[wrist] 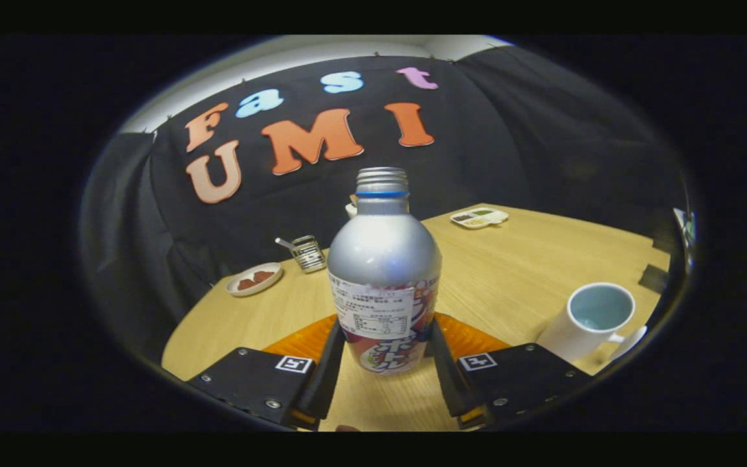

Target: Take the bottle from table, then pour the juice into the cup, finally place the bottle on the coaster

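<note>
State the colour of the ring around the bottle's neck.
Blue: the ring sits just under the bottle threads, in the gripper view.

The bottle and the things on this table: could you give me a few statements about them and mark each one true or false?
1. The bottle stands upright between the gripper fingers. True.
2. The bottle has its cap on. False: the threaded neck is bare and open.
3. The white cup stands to the right of the bottle, apart from it. True.
4. The cup lies tipped on its side. False: it stands with its mouth up.
5. The orange coaster lies just beyond the fingers, behind the bottle's base. True.
6. The small dish with reddish pieces sits beside the cup. False: it lies far off to the left, near a small wire rack.
</note>
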The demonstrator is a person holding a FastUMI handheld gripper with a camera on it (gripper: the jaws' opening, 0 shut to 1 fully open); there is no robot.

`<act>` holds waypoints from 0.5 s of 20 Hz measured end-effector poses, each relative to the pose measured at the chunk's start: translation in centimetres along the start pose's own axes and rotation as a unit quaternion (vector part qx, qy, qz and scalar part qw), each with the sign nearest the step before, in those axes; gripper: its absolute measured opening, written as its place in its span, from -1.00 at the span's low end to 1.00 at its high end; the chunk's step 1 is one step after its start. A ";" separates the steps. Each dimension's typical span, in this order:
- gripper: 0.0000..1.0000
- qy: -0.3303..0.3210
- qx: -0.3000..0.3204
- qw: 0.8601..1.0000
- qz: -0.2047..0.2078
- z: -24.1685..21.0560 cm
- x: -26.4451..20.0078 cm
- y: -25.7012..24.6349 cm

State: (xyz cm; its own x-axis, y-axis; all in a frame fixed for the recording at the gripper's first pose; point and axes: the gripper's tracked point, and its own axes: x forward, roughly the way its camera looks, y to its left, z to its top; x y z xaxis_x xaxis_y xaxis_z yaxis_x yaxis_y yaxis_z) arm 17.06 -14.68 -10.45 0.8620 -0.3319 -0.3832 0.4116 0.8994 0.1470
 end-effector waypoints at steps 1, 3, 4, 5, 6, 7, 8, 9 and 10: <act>0.34 -0.006 -0.012 1.000 -0.004 0.3 0.8 -0.3; 0.34 -0.016 -0.033 0.999 -0.011 0.1 2.0 -0.5; 0.35 -0.015 -0.048 0.999 -0.018 -0.1 2.6 -0.8; 0.37 -0.013 -0.061 0.998 -0.028 -0.2 3.2 -1.3; 0.37 -0.016 -0.068 0.997 -0.031 -0.2 3.8 -1.7; 0.38 -0.017 -0.067 0.997 -0.032 -0.2 4.0 -1.9; 0.38 -0.016 -0.067 0.997 -0.030 -0.2 4.2 -1.9; 0.39 -0.013 -0.071 0.997 -0.034 -0.5 4.6 -2.1; 0.41 -0.011 -0.073 0.997 -0.039 -0.6 4.7 -2.3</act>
State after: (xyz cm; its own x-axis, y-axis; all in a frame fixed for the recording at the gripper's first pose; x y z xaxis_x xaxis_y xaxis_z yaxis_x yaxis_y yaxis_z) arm 19.95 -18.15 -13.13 0.8361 -0.4063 -0.3685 0.4310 0.9022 -0.0170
